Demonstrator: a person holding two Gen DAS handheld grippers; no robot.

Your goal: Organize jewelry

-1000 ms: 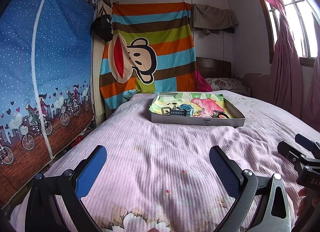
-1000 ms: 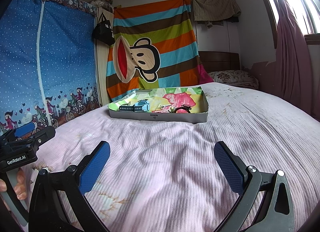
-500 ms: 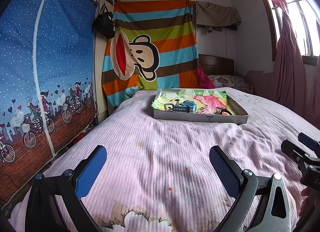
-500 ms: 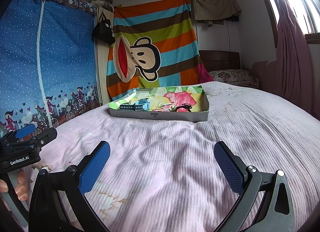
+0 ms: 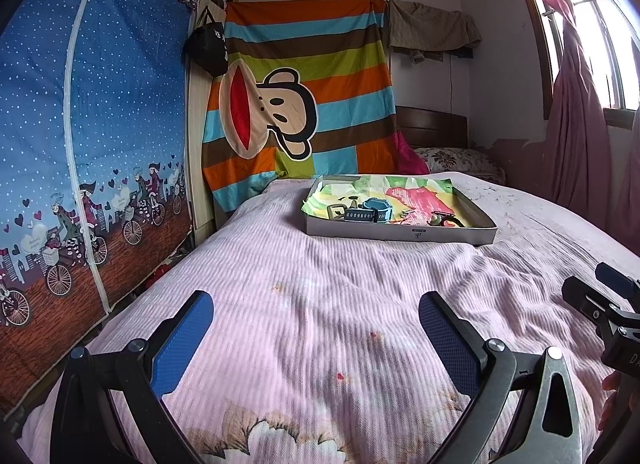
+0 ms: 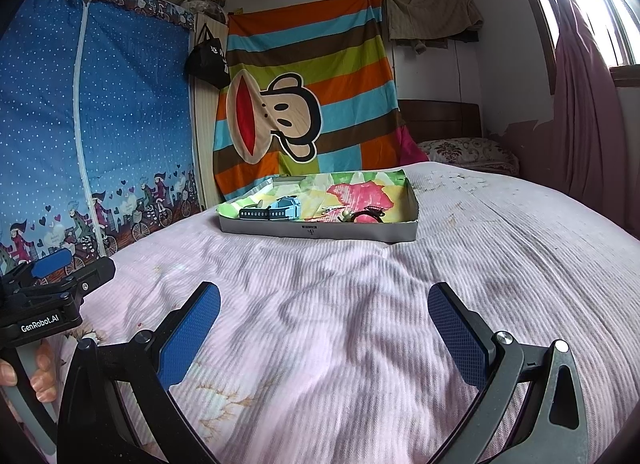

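Though small in view: jewelry, maybe a watch (image 5: 366,213) and dark bands (image 6: 366,214), lies in the tray (image 5: 400,233) on the bed (image 5: 320,296).
Hand-held grippers: left (image 5: 316,318) and right (image 6: 324,312) both wide, empty, well short of tray.
Progress: fits sorted or unsorted.

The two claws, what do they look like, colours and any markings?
Both alike: the left claw and right claw have black angular frames with silver pivot bolts and flat fingers faced with blue textured pads. The left one's black body reads GenRobot.AI in white, above a grey handle.
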